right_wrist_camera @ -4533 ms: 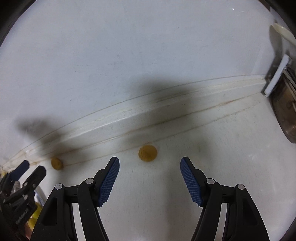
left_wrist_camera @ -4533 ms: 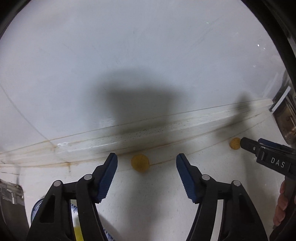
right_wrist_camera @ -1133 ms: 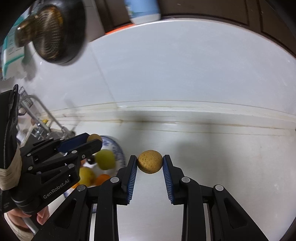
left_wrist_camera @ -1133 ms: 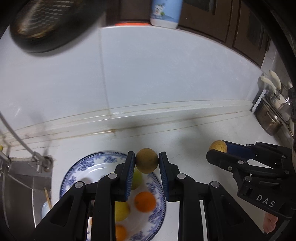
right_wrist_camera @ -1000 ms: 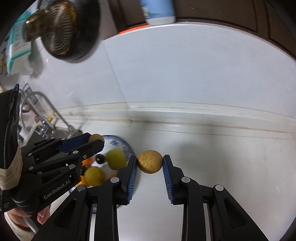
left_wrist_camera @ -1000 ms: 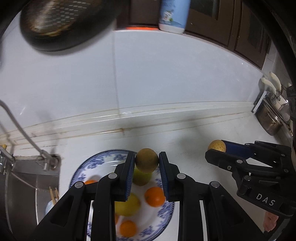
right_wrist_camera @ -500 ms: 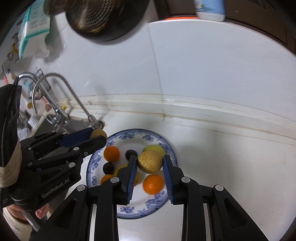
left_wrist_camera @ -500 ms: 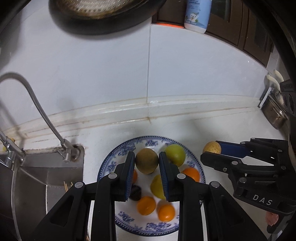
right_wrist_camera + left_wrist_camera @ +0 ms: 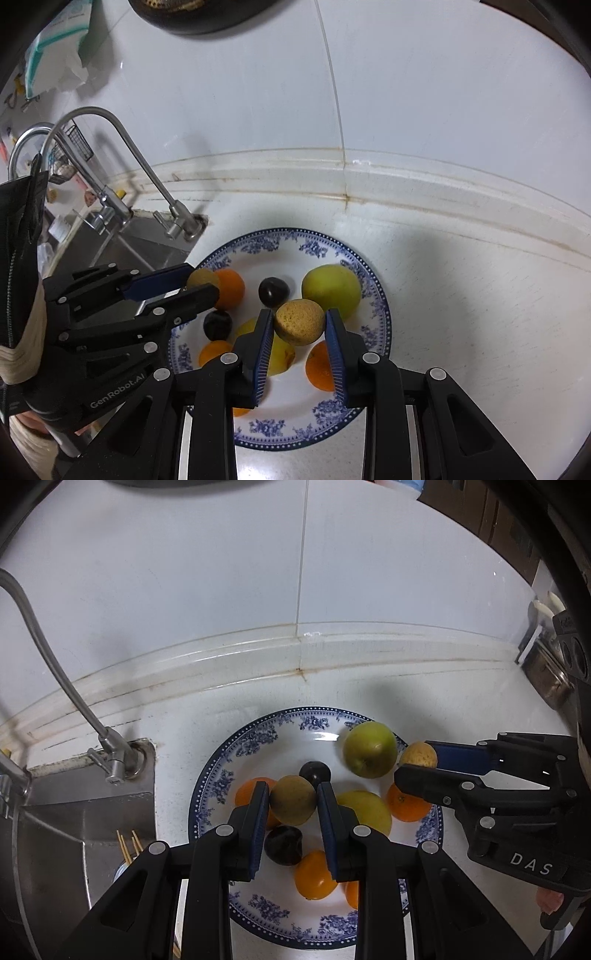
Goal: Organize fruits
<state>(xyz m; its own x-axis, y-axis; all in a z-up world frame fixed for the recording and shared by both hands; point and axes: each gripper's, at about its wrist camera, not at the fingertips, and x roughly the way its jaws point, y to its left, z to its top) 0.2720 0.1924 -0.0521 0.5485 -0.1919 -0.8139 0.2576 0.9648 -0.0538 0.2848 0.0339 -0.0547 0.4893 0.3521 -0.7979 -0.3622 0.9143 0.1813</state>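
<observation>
The left gripper (image 9: 293,804) is clamped on a small brown-green fruit (image 9: 292,799), its blue pads pressing the fruit at 9 and 3 o'clock, so the jaws stand only as wide as the fruit. That fruit is nearly round, with no long axis or pointing end to tell; it sits at the very tips of the fingers, poking a little past them, over the left half of the blue-patterned plate (image 9: 258,904). Whether it touches the plate cannot be told. The right gripper (image 9: 300,326) is closed the same way on a speckled tan fruit (image 9: 299,322), also close to round, gripped at its sides at the fingertips, over the middle of the plate (image 9: 332,413). In the left wrist view the right gripper comes in from 3 o'clock with the tan fruit at its tip, just beside a green apple (image 9: 370,749) at the plate's 1 o'clock; the apple's dimpled end faces toward 6 o'clock. Already on the plate lie several oranges (image 9: 314,876), a yellow-green fruit (image 9: 367,810) and two dark plums (image 9: 283,845). A tap (image 9: 110,764) and a steel sink (image 9: 55,830) stand at the plate's 9 o'clock, on the white counter (image 9: 480,716).
</observation>
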